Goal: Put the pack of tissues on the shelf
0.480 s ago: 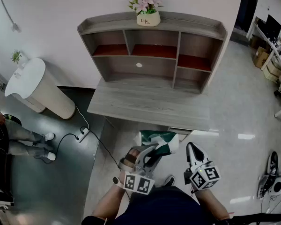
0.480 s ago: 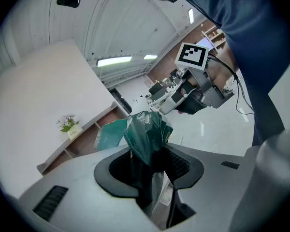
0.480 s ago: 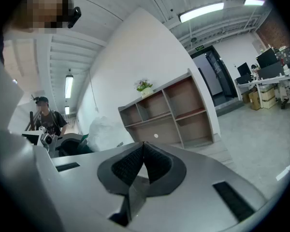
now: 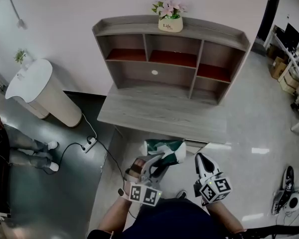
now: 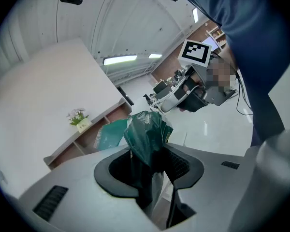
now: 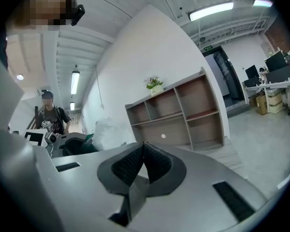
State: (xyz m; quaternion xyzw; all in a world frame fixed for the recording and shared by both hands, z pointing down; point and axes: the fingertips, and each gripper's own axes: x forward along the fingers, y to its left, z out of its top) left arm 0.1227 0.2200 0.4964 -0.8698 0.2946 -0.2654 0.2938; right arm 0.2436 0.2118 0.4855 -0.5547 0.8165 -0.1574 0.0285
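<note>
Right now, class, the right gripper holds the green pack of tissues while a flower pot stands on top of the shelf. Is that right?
No: the left gripper holds the pack of tissues, as the left gripper view shows; the right gripper is shut, empty. The flower pot does stand on top of the shelf.

Left gripper (image 5: 153, 153): jaws are closed on the crumpled green wrap of the pack of tissues (image 5: 146, 133), pads pressing it from both sides. The wrap stands up out of the jaws, and a flatter teal part of the pack shows behind, to the left. Bkgd is tilted: wooden shelf (image 5: 87, 138) w/ a flower pot (image 5: 82, 123) on top, against a white wall. Upper right: right gripper (image 5: 152, 100) w/ its marker cube (image 5: 199, 53), apart from the pack. Ceiling lights (image 5: 120, 60) are on. Dark blue sleeve (image 5: 241, 28) at the right edge.
</note>
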